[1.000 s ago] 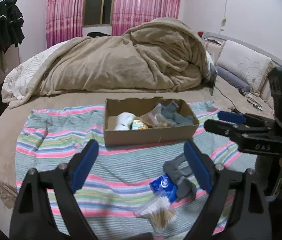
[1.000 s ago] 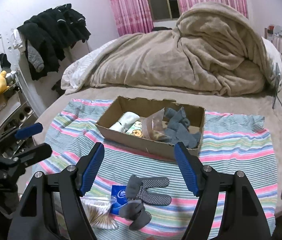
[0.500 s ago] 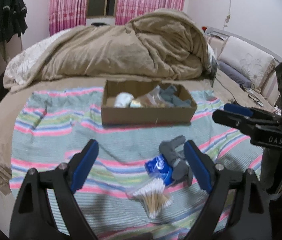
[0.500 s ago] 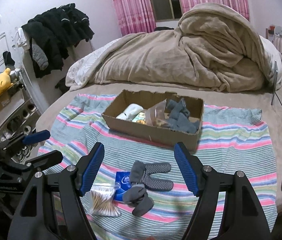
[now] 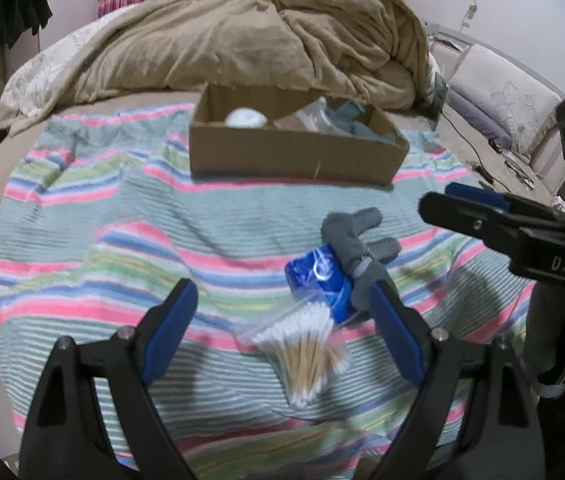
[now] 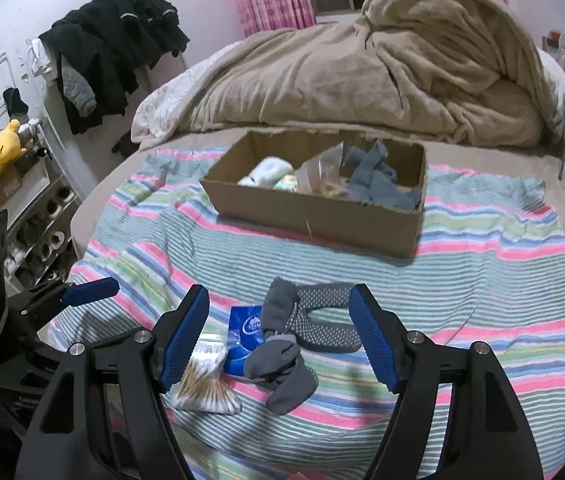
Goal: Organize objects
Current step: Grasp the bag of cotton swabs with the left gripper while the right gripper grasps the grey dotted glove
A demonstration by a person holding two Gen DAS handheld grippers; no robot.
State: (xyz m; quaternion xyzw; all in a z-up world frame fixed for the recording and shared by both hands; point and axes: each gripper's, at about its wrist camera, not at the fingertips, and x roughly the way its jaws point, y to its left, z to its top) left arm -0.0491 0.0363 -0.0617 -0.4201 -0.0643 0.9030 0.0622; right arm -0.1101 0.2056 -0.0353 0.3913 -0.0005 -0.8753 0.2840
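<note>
Now we hover both grippers, jaws spread and empty, over the loose pile on the bed.

Our left gripper (image 5: 282, 332) brackets the cotton-swab bag (image 5: 308, 350); our right gripper (image 6: 278, 336) frames the grey socks (image 6: 282, 344) and blue packet (image 6: 248, 334) (overlapping), presumably bound for the cardboard box (image 6: 318, 216) beyond.

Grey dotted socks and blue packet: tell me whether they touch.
Touching. The right wrist view shows the grey dotted socks lying over the blue packet's right edge, with no gap.
</note>
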